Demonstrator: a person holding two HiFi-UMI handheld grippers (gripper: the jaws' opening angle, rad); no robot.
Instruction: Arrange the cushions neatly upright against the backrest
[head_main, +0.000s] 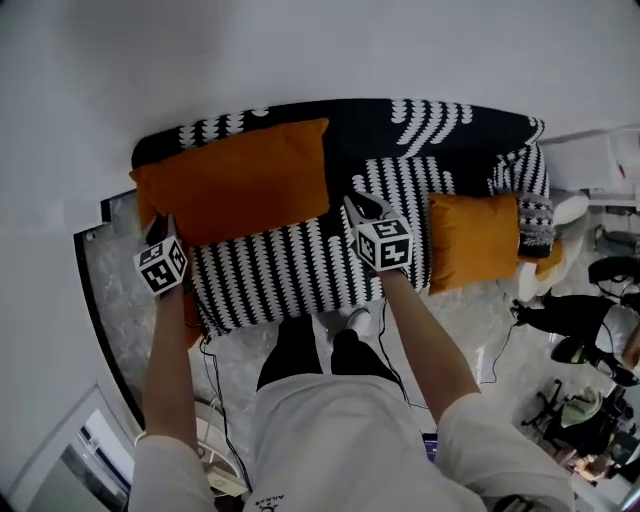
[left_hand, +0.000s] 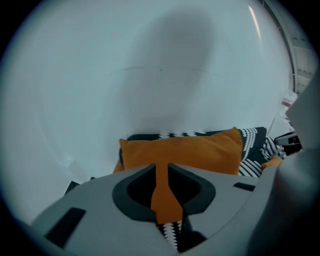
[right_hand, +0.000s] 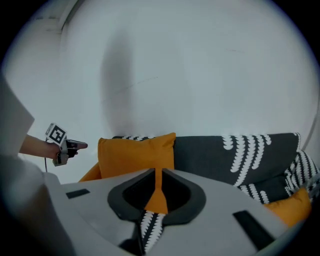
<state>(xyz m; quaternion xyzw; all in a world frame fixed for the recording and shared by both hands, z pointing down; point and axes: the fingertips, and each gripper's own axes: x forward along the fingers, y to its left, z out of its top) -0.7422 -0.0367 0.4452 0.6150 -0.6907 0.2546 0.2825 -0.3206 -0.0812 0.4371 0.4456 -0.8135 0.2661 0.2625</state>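
Two grippers hover over the sofa seat; the left gripper and the right gripper each have jaws drawn almost together, gripping nothing. Beyond them, a small square orange fabric cushion appears to lie on the seat beside the right armrest. Farthest back, a large rectangular orange fabric cushion stands upright against the black-and-white patterned backrest. Judged next: the right jaws widen, reach right and raise the small cushion.

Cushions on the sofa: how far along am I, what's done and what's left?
Done: the large orange cushion stands upright against the backrest at the left end. In hand: nothing; the left claw and right claw hover over the seat, jaws close together, empty. Left: the small orange cushion appears to lie flat on the seat by the right armrest; it needs standing up.
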